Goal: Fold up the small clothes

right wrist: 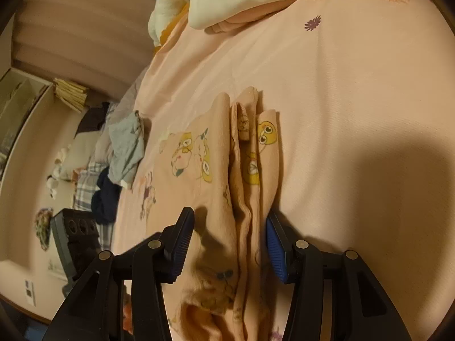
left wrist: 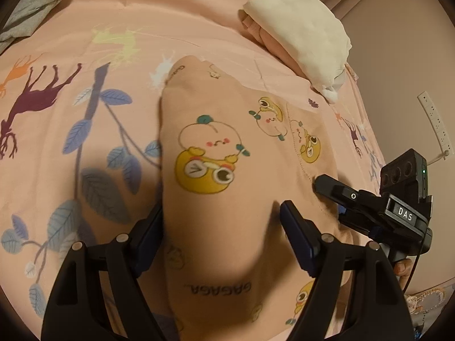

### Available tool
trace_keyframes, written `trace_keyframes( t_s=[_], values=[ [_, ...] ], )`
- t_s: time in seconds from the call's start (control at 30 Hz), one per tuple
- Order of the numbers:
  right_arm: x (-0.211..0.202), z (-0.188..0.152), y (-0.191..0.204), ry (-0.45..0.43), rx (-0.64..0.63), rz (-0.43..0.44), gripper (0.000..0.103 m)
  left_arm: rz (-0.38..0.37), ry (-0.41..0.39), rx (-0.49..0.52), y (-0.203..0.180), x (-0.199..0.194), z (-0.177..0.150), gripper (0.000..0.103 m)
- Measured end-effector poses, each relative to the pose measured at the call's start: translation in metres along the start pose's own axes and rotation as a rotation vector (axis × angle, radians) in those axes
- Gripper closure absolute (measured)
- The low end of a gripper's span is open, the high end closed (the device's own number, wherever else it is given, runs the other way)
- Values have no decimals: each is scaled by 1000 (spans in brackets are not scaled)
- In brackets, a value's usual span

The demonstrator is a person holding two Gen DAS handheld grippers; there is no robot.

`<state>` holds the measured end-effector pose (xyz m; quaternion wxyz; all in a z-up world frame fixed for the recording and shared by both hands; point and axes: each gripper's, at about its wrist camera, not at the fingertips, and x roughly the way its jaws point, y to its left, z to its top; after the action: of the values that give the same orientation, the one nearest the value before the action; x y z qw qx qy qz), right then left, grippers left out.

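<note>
The pink garment (left wrist: 227, 147), spread on the bedsheet (left wrist: 71, 56), is straddled but not gripped by the wide-open left claw (left wrist: 221, 213) and half-open right claw (right wrist: 230, 227), so folds could be dragged loose.

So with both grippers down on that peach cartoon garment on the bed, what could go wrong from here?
1. The peach garment lies in loose stacked folds between the right gripper fingers; a pinch may catch only some layers and the fold could spill open.
2. The bedsheet is nearly the same peach, so a jaw might grab the sheet too.
3. The left gripper and the right one work close together and could bump.
</note>
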<state>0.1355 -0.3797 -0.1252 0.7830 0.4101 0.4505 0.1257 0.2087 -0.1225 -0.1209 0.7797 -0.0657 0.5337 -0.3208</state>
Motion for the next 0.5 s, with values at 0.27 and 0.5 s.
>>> trace_keyframes(
  t_s=[0.27,0.5],
  values=[
    [13,4,7,0,-34,0,58,21,1,33,-7,10,8,22],
    [18,3,11,-1,-61,-26,73,60,-9,60,-8,10,8,33]
  ],
)
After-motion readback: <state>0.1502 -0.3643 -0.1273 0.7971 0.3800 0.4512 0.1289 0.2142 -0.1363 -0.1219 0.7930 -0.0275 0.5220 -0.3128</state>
